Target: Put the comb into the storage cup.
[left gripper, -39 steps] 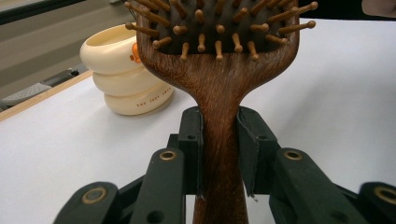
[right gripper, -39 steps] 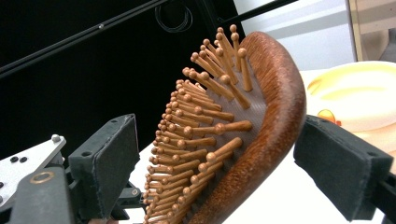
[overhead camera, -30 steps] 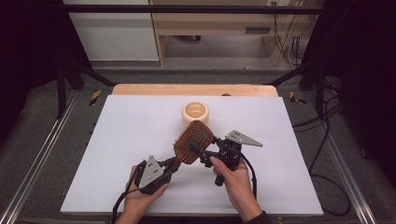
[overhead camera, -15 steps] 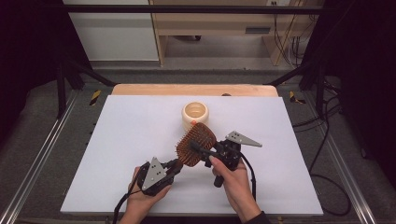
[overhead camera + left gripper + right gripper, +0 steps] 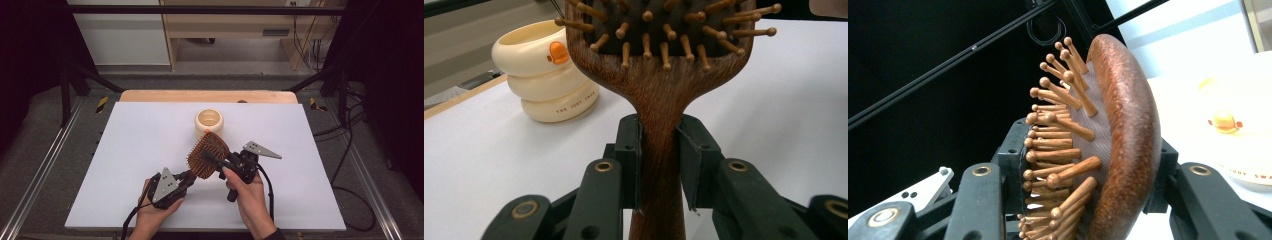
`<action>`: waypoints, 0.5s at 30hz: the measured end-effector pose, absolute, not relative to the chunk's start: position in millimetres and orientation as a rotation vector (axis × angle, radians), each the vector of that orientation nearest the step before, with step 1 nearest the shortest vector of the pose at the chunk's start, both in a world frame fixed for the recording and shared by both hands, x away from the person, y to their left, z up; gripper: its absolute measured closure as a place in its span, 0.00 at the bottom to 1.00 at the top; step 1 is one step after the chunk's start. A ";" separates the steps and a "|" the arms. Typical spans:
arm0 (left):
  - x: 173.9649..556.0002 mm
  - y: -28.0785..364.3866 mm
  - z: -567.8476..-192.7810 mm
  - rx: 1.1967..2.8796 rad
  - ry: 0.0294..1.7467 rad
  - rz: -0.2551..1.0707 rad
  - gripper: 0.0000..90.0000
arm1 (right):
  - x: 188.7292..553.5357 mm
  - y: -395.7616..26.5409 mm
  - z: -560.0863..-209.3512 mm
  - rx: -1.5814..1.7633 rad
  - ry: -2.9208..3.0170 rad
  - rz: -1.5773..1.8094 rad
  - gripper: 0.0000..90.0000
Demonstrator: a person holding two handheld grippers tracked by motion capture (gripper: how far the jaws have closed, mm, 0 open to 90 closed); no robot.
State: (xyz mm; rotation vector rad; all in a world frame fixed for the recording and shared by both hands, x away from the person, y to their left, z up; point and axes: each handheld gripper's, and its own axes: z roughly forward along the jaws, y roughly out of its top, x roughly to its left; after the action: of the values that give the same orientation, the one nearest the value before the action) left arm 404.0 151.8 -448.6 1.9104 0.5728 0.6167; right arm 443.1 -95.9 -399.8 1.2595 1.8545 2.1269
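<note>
My left tool [image 5: 659,165] is clamped on the wooden paddle hairbrush [image 5: 207,155] at its handle, held up just in front of the cream duck cup [image 5: 209,121]; my right tool [image 5: 1088,190] has been closing around the stiff head – peg bristles may slip, so grip the rim

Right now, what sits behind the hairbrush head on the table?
Behind the hairbrush stands a cream ringed cup on the white table. The brush head covers the cup's lower front; the cup's inside bottom cannot be seen.
</note>
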 end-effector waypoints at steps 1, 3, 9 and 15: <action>404.1 151.6 -448.4 1.907 0.576 0.613 0.80 | 442.7 -95.6 -399.2 1.254 1.851 2.127 0.57; 404.2 151.3 -448.2 1.906 0.581 0.605 0.80 | 441.7 -95.0 -398.2 1.255 1.845 2.128 0.57; 404.4 150.7 -447.5 1.897 0.595 0.590 0.80 | 439.7 -93.9 -396.8 1.261 1.832 2.125 0.58; 405.1 151.7 -446.0 1.878 0.622 0.565 0.78 | 438.4 -93.9 -394.4 1.264 1.821 2.132 0.58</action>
State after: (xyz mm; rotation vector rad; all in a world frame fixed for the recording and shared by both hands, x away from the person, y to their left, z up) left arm 405.1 151.7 -446.0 1.8776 0.6217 0.5652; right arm 438.4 -93.9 -394.4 1.2645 1.8209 2.1316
